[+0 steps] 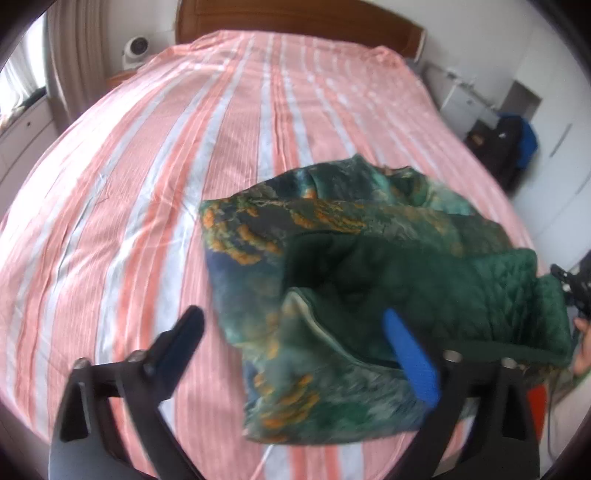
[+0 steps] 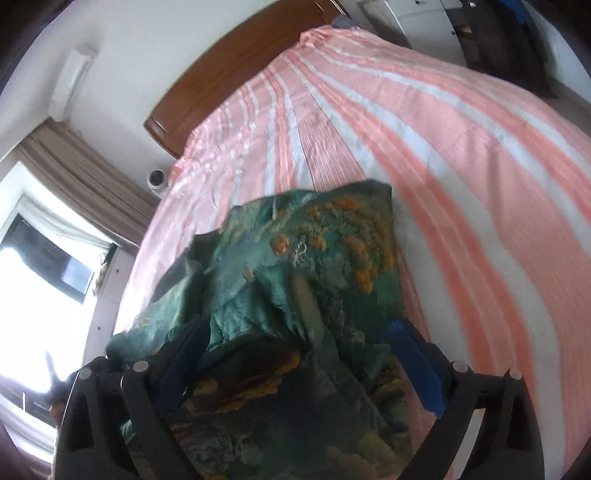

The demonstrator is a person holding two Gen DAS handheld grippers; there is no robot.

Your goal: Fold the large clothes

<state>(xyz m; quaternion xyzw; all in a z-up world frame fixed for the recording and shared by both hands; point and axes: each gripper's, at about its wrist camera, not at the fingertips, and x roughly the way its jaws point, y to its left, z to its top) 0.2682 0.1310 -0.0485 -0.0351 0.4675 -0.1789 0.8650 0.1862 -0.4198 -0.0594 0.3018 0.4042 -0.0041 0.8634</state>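
A green printed jacket lies in a loose heap on the striped pink and white bedsheet, near the foot edge of the bed and toward its right side, well apart from the wooden headboard. Its dark green quilted lining is turned outward on the side nearest the right edge. The left gripper hovers over the near left part of the heap with its 2 fingers spread wide, 1 black finger above bare sheet and 1 blue finger above the lining; nothing is held between them. In the right wrist view the right gripper is also spread wide, with jacket cloth lying between and beneath its fingers; whether the fingers touch the cloth cannot be told, and no grip is closed on it.

Handling, as a judgement: the jacket looks soft, padded and fairly bulky, with a smooth, satiny face that may slide on itself and out of a shallow pinch. It should drape and sag when lifted, not hold a shape, and is not fragile. The quilted hem or a seamed edge looks like the surest hold, since a doubled, stitched edge gives the fingers more to bite on than a single smooth layer. Taking 2 points well apart along 1 edge would let the cloth hang flat for spreading before any fold.
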